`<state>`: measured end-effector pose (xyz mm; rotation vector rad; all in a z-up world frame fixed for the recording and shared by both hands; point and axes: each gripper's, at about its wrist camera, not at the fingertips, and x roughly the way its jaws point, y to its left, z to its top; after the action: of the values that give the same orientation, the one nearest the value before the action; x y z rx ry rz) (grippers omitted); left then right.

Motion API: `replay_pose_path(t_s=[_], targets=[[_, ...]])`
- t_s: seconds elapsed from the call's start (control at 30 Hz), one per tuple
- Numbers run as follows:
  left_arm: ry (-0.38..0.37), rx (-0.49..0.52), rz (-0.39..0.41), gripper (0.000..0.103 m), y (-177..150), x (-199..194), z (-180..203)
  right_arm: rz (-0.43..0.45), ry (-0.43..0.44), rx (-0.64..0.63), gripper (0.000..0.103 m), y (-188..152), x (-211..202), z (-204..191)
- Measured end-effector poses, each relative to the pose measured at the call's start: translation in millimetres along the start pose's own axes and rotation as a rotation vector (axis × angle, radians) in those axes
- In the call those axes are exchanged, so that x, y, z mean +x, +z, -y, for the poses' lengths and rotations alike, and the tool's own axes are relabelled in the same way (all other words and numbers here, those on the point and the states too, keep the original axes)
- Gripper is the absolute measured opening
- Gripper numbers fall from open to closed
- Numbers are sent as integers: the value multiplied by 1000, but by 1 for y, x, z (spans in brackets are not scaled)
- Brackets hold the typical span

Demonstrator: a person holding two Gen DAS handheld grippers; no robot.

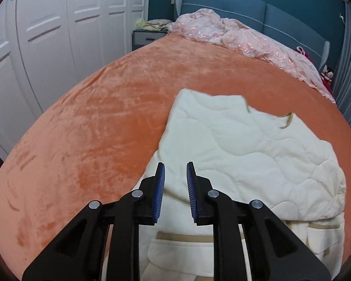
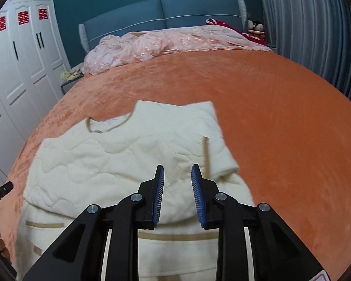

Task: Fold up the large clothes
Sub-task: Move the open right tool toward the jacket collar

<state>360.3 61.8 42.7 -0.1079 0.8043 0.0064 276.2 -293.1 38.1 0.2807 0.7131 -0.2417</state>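
Note:
A cream quilted garment (image 1: pixel 241 145) with tan trim lies on the orange bed cover (image 1: pixel 93 121), folded over itself with its pockets toward me. It also shows in the right wrist view (image 2: pixel 128 149). My left gripper (image 1: pixel 175 166) is open and empty, hovering over the garment's near left part. My right gripper (image 2: pixel 177 168) is open and empty, hovering over the garment's near right part. The tip of the left gripper shows at the left edge of the right wrist view (image 2: pixel 0 190).
A crumpled pink quilt (image 1: pixel 234 37) lies along the blue headboard (image 1: pixel 280 16). White wardrobes (image 1: pixel 46 35) stand left of the bed, a nightstand (image 1: pixel 147 36) with items beside them. Grey curtains (image 2: pixel 311 28) hang on the right. Wide orange cover (image 2: pixel 280 117) surrounds the garment.

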Motion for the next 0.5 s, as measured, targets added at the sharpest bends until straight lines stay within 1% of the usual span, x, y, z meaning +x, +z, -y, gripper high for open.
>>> replay_pose_path(t_s=[0.07, 0.1, 0.13, 0.2, 0.27, 0.33, 0.4, 0.5], targets=[[-51, 19, 2, 24, 10, 5, 19, -38, 85, -31, 26, 9, 17, -25], [-63, 32, -8, 26, 13, 13, 29, -61, 122, -50, 25, 7, 25, -38], [-72, 50, -36, 26, 12, 26, 40, -91, 153, -65, 25, 4, 37, -50], [-85, 62, -88, 26, 7, 47, 56, -157, 189, -76, 25, -5, 62, -68], [-68, 82, -120, 25, -4, 65, 68, -195, 182, -98, 25, -19, 78, -81], [-49, 102, -125, 25, -18, 74, 75, -210, 150, -145, 25, -34, 91, -90], [-45, 108, -107, 26, -29, 78, 76, -202, 133, -171, 25, -45, 96, -93], [-56, 116, -72, 26, -42, 86, 74, -179, 139, -179, 25, -54, 99, -91]])
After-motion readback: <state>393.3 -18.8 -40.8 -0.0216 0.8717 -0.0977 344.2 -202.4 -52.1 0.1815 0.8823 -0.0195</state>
